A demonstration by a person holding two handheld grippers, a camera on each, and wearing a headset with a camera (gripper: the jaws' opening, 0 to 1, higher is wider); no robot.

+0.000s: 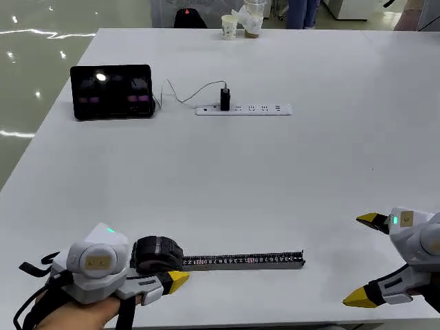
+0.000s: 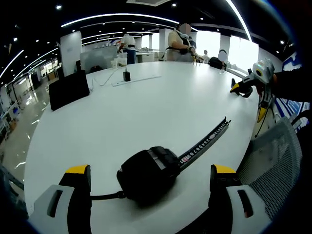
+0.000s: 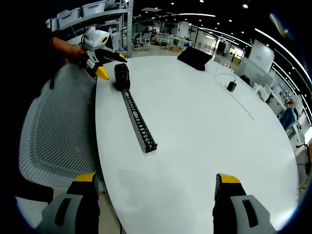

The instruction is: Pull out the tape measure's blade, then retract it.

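1. Your left gripper (image 2: 150, 171) is at the near left corner of the white table (image 1: 275, 179). Its jaws are spread wide and they clamp nothing.
2. The tape measure (image 1: 157, 254) lies on the table between these two jaws. In the left gripper view there is a gap on each side of its black case, so no jaw touches it.
3. The blade (image 1: 244, 260) is pulled out from the case. It lies flat on the table, along the near edge, and it points toward your right side. Its end hook (image 1: 301, 258) rests on the table surface.
4. Your right gripper (image 1: 365, 258) is at the near right corner, well apart from the end hook. Its jaws are also spread wide, and between them there is only bare table.
5. In the right gripper view, the blade runs from the case toward the camera, and the left gripper is just beside the case.
6. On the far side of the table there are a dark tablet (image 1: 112, 91), a white power strip (image 1: 244, 108) with a black charger (image 1: 225, 98) plugged in, and some paper cups (image 1: 229, 26).
7. A grey mesh chair (image 3: 53, 126) stands at the near edge of the table.
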